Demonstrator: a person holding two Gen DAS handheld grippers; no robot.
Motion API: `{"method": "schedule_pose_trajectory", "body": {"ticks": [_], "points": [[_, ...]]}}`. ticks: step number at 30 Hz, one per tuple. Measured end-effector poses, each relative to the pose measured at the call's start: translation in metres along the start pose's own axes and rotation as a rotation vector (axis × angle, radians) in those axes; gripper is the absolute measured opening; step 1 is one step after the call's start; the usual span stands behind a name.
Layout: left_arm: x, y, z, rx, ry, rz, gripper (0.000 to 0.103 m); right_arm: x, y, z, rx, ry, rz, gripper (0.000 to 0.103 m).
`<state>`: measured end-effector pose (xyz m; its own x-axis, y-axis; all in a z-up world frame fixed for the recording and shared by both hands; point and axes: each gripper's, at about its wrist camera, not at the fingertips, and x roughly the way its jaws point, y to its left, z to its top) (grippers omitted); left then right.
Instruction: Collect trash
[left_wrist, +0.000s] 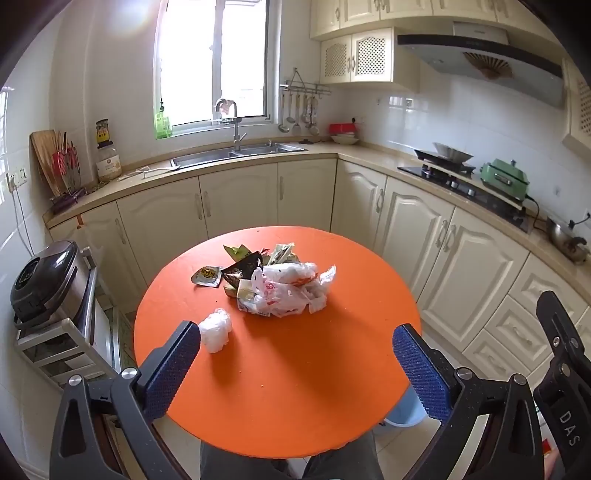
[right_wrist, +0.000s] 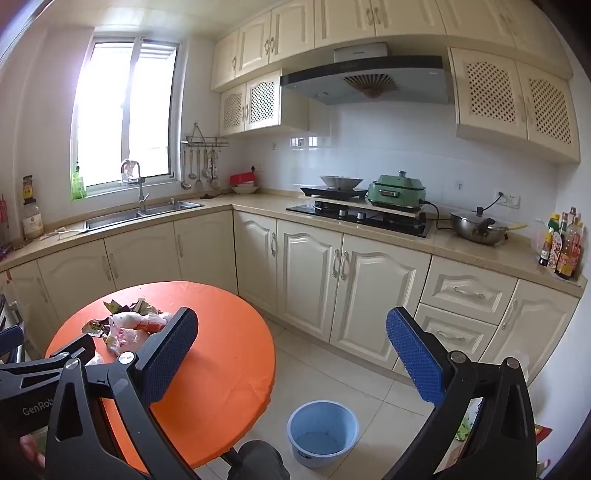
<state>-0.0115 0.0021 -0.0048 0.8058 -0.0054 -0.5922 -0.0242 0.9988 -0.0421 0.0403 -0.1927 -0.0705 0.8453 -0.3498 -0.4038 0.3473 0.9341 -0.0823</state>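
Your left hand-held gripper (left_wrist: 295, 354) hangs over the near half of the round orange surface (left_wrist: 295, 406), tilted downward, its blue pads spread as wide as they go with nothing between them. Just beside its left pad lies a small crumpled white plastic wad (left_wrist: 216, 329), sitting apart from the rest of the litter.

The main trash pile (left_wrist: 273, 280) sits past the middle of the surface, toward the far edge. Its long axis runs roughly left to right in the left wrist view. At the right end is a crumpled white plastic bag (left_wrist: 291, 291) with red print, its loose end pointing right toward the stove side. Dark and green wrappers (left_wrist: 242, 260) stick out at the back left. A small flat yellow-and-black packet (left_wrist: 207, 276) lies a little to the left of the pile, not touching it.

Your right hand-held gripper (right_wrist: 291, 332) is off to the right of the surface, pointing out over the tiled floor toward the lower cabinets. Its pads are also fully spread and hold nothing. Its left finger overlaps the edge of the pile in the right wrist view.

A light blue bucket (right_wrist: 323, 428) stands upright on the floor just beside the surface, on the right, its mouth facing up
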Motion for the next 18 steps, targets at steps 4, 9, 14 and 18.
{"method": "schedule_pose_trajectory", "body": {"ticks": [4, 9, 14, 18], "points": [[0.004, -0.001, 0.0, 0.001, 0.021, -0.006, 0.088, 0.002, 0.005, 0.0, -0.007, 0.006, 0.002, 0.103], [0.009, 0.0, 0.001, 0.01, 0.058, -0.029, 0.074, 0.006, 0.006, 0.001, -0.01, 0.012, 0.004, 0.103], [0.01, 0.004, 0.002, 0.009, 0.075, -0.041, 0.062, 0.009, 0.012, -0.001, -0.02, 0.02, 0.006, 0.103], [0.013, 0.006, -0.002, 0.009, 0.086, -0.04, 0.052, 0.01, 0.014, 0.0, -0.026, 0.023, 0.009, 0.103]]}}
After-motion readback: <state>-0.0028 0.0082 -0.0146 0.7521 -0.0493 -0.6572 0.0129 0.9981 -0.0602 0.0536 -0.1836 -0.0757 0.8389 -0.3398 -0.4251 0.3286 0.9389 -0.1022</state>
